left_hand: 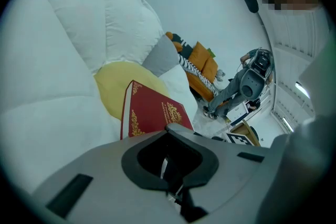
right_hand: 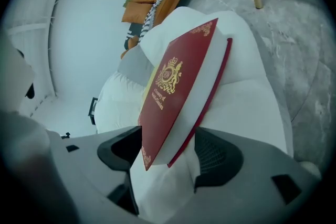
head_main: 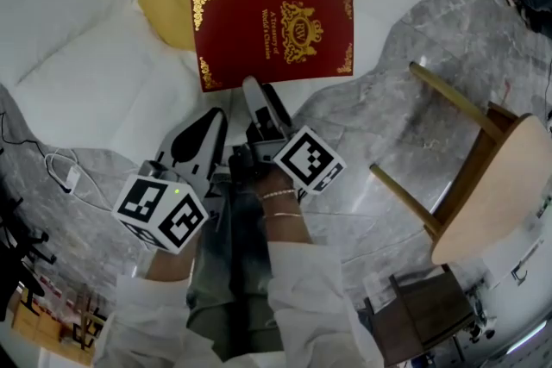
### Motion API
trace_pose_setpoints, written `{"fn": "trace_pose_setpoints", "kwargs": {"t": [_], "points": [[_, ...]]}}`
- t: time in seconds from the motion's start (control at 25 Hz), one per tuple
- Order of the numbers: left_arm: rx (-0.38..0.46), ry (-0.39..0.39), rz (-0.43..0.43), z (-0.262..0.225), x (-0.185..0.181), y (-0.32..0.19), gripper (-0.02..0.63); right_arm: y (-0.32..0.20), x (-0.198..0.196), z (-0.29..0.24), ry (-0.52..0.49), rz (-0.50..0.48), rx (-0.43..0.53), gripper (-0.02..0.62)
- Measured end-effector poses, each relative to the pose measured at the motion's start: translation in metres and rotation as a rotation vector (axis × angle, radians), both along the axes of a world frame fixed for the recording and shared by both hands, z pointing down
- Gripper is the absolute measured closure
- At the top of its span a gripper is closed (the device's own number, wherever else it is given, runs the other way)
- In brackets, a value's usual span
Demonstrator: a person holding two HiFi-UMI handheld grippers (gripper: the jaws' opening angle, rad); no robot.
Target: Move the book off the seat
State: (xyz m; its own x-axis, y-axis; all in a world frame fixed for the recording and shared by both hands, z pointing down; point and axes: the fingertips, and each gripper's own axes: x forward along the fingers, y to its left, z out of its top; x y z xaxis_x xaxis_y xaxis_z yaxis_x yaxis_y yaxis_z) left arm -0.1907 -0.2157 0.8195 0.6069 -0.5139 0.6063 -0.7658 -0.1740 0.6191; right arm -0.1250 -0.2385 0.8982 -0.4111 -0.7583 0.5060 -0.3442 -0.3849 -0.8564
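Red book [head_main: 272, 32] (gold crest, gilt corners) lying closed on cushion [head_main: 86, 73]; right gripper [head_main: 261, 95] gaping around its corner; left gripper [head_main: 214, 121] sitting closed.

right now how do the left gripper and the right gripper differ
The left gripper has its jaws together with nothing between them, while the right gripper has its jaws apart around the near corner of the red book, without pressing on it. In the head view the left gripper stops short of the book, while the right gripper reaches its near edge. Both point toward the book from the same side.
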Motion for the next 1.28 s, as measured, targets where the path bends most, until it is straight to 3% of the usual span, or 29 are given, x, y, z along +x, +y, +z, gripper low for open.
{"fn": "trace_pose_setpoints", "kwargs": {"t": [0.2, 0.32, 1.28], "points": [[0.0, 0.004, 0.002, 0.003, 0.002, -0.005, 0.6, -0.008, -0.003, 0.01, -0.164, 0.092, -0.017, 0.275], [0.004, 0.011, 0.005, 0.006, 0.005, -0.009, 0.6, -0.011, 0.0, 0.016, -0.212, 0.121, -0.022, 0.256], [0.011, 0.033, -0.031, 0.011, 0.002, -0.019, 0.6, -0.037, -0.001, 0.038, -0.25, 0.171, -0.05, 0.238]]}}
